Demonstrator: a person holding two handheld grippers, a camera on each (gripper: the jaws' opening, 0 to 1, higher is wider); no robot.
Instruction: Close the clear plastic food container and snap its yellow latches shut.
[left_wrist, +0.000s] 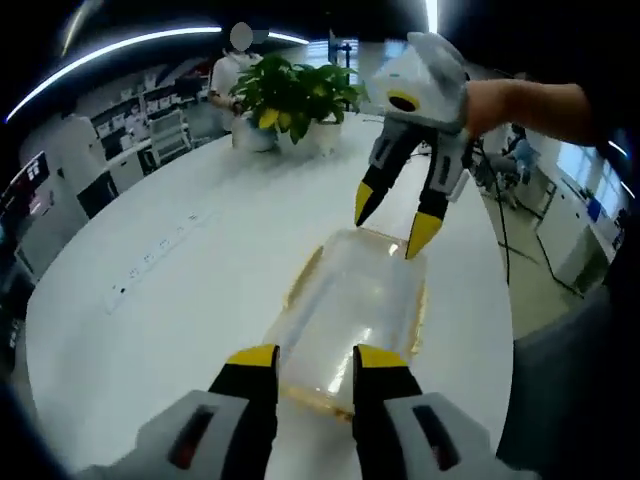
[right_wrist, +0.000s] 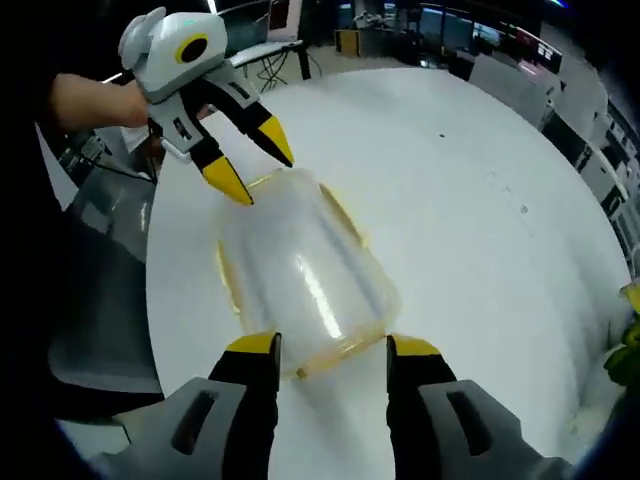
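The clear plastic container (left_wrist: 352, 305) with a yellowish rim lies on the white round table (left_wrist: 200, 300). My left gripper (left_wrist: 317, 358) is open, its yellow tips just above the container's near end. My right gripper (left_wrist: 392, 222) comes in from the far side, held by a hand, open with its tips at the container's far end. In the right gripper view the container (right_wrist: 300, 275) lies lengthwise ahead. My right gripper (right_wrist: 332, 347) is open over its near edge. My left gripper (right_wrist: 255, 165) stands open at the far edge. I cannot make out the latches' state.
Potted green plants (left_wrist: 295, 95) stand at the table's far side, with a person (left_wrist: 232, 75) behind them. A row of sockets (left_wrist: 155, 255) runs along the tabletop to the left. The table edge (right_wrist: 160, 300) runs close beside the container. Desks and chairs surround the table.
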